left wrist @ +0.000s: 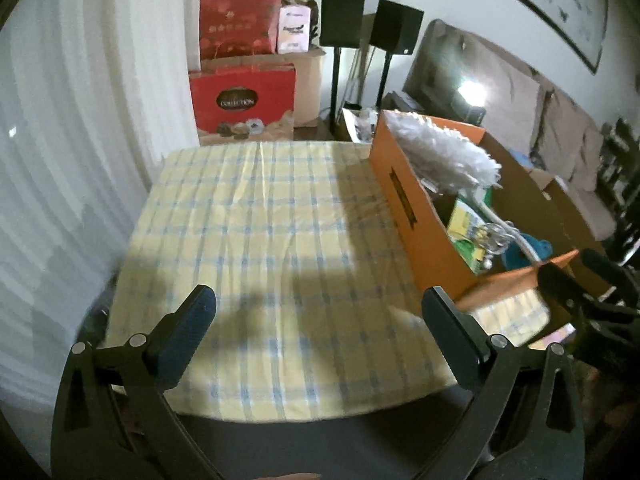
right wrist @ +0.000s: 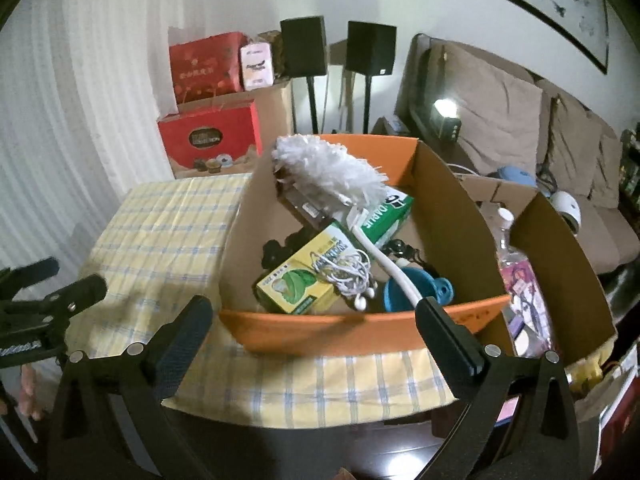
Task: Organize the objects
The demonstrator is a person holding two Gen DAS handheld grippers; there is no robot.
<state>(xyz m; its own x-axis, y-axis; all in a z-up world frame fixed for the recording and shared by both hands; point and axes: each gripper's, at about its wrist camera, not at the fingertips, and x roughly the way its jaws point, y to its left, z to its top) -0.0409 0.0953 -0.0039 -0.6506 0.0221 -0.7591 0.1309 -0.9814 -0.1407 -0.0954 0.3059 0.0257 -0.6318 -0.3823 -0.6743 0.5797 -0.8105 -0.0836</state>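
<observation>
Right wrist view takes in the counter (right wrist: 160, 232), spread with a yellow and blue checked cloth, and on its right half the open orange box (right wrist: 320, 332) where the task's things lie heaped. The left part of the cloth is bare, which I judge the best open room for laying things out; the front edge drops off just below the box, so little space is left there.

Largest in the box is the white duster (right wrist: 332, 172), its fluffy head propped on the far wall and its stiff white handle slanting down toward the near wall. It looks light, and the handle is the firm place to take hold; the head would only squash. Under it lie a green carton (right wrist: 394, 212) and a yellow carton (right wrist: 304, 280), both probably light and rigid, best gripped across their short sides. On the yellow carton sits a tangle of white earphones (right wrist: 348, 272), limp and likely to snag on the handle. A blue funnel-like piece (right wrist: 400, 292) rests at the near wall.

The right claw (right wrist: 316, 320) stands spread wide and empty just before the box. The left claw (left wrist: 320, 312) is likewise wide apart and empty, over bare cloth.
</observation>
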